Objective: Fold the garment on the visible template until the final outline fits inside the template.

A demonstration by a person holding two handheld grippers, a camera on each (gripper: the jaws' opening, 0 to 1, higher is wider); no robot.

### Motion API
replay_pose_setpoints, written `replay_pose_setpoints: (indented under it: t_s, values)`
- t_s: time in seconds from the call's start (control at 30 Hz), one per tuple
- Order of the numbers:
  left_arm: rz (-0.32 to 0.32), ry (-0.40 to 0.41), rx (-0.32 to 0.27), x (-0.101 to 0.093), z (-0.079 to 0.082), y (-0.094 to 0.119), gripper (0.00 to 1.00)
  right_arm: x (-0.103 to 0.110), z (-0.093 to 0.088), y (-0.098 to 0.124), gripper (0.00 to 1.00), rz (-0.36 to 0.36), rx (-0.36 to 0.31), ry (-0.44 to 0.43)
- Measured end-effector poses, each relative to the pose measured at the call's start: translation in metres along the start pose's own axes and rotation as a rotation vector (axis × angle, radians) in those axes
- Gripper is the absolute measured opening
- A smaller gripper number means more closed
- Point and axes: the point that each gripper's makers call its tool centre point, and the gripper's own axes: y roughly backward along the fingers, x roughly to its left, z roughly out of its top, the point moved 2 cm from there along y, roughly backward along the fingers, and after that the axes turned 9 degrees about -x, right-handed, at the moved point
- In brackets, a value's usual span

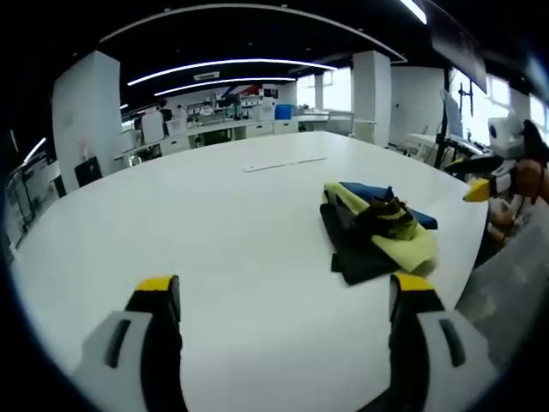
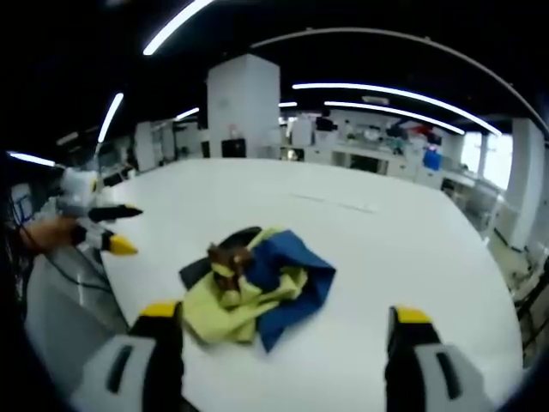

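Garment pile point(image 1: 377, 230) sits crumpled on the white bench point(image 1: 214, 249), near the bench edge closest to me. Yellow, blue and black fabric bunched together, with a small brown patterned bit on top. Right gripper view shows the same pile point(image 2: 257, 287): yellow part nearest my jaws, blue draped over the far side, black peeking out behind.

My left gripper point(image 1: 283, 296) hangs above bare bench, jaws spread wide, nothing between them. Pile is ahead of it and off toward its right jaw, not touching.

My right gripper point(image 2: 279, 324) is also spread wide, empty. Pile lies just ahead, closer to its left jaw; can't tell if the yellow fabric touches that jaw tip.

The right gripper also shows in the left gripper view point(image 1: 506, 167), past the bench edge beyond the pile, yellow tip pointing at the bench. The left one shows in the right gripper view point(image 2: 94, 225), also off the bench edge, held in a hand.

A thin pale strip point(image 1: 283, 162) lies on the bench well beyond the pile.

Bench top is otherwise plain white and smooth. Room behind: open lab, white columns point(image 2: 243, 107), curved ceiling light strips point(image 1: 227, 64), desks with gear along the far wall, windows to one side.
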Motion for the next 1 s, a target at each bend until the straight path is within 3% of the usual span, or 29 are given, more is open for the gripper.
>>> replay_pose_setpoints:
  t_s: [0.57, 1.0]
  values:
    - [-0.004, -0.011, 0.006, 0.004, -0.006, 0.0, 0.97, 0.007, -0.003, -0.001, 0.99, 0.02, 0.0, -0.001]
    - [0.003, -0.01, -0.014, 0.006, -0.003, 0.003, 0.95, 0.008, 0.006, -0.001, 0.99, 0.039, -0.027, 0.018]
